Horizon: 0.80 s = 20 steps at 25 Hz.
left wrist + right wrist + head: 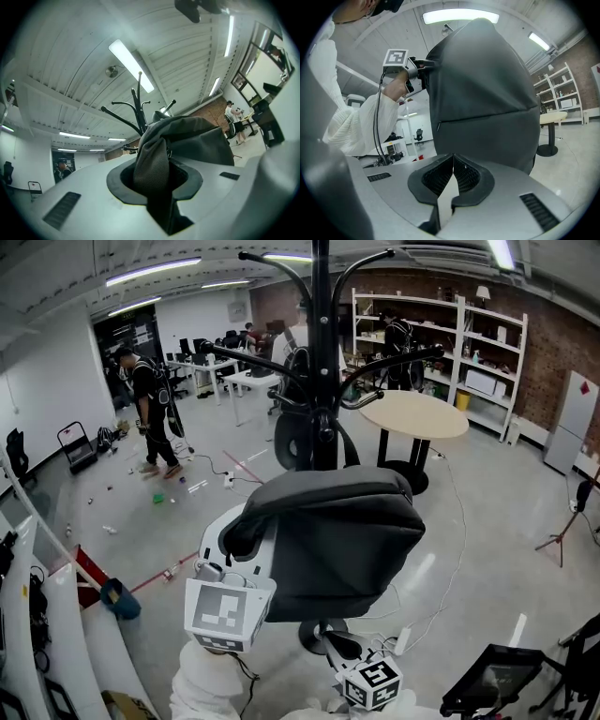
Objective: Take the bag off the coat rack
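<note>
The bag (333,540) hangs in front of the coat rack (322,381), below its hooks, with its strap (151,159) clamped in the left hand-held gripper (154,185). The right hand-held gripper (451,180) sits closed and empty just beneath. The bag is best drawn straight away from the pole with a firm grip, watching that no hook snags it.

The left gripper (154,176) is raised on the left, its fingers (190,180) closed on the bag strap (151,157), whose mesh fills the gap between them. The left hand (396,89) wraps the handle just below the marker cube (396,57), and a loose white sleeve (349,126) hangs along the lifted forearm. The right gripper (452,161) sits lower and nearer the body, on the right, pointing up and away. Its fingers (468,177) meet at the tips with nothing between them.
</note>
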Motion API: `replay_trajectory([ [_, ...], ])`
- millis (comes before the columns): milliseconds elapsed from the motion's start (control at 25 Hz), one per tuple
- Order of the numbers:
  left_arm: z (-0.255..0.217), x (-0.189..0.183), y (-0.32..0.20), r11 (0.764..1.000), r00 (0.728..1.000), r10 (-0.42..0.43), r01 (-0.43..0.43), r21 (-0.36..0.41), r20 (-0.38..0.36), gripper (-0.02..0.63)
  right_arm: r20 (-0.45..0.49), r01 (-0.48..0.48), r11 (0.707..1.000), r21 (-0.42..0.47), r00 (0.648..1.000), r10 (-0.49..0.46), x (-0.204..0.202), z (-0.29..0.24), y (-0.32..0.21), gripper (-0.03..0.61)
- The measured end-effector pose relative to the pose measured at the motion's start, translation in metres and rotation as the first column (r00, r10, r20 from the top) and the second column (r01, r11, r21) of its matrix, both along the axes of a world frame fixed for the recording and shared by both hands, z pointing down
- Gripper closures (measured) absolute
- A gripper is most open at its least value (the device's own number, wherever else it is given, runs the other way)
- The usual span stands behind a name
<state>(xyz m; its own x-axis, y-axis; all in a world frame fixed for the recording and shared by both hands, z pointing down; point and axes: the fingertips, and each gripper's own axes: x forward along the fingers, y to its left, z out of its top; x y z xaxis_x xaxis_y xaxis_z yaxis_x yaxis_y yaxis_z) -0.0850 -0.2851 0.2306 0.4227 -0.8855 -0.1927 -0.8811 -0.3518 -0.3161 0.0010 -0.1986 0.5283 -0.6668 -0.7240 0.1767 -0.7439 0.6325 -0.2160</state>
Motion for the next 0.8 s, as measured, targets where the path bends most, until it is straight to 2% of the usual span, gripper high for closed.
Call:
replay_trajectory([
  [320,0.021,0.001,0.019,0.998,1.0,-0.018,0.019,-0.065,0.01,0.535,0.01,0.034,0.999,-0.012,0.999,-0.034,-0.003,0.002,0.02,0.566],
  [480,0.051,0.001,0.022,0.99,0.999,-0.04,0.04,-0.132,0.004,0.535,0.013,0.044,0.999,-0.027,0.999,-0.044,-0.003,0.008,0.027,0.566],
  [680,0.099,-0.002,0.025,0.958,0.995,-0.09,0.076,-0.277,-0.04,0.535,0.016,0.051,0.998,-0.029,0.999,-0.051,0.001,0.009,0.032,0.566],
  [800,0.135,-0.005,0.03,0.935,0.989,-0.139,0.112,-0.336,-0.056,0.537,0.011,0.044,0.999,-0.019,0.999,-0.044,0.006,0.009,0.033,0.566],
])
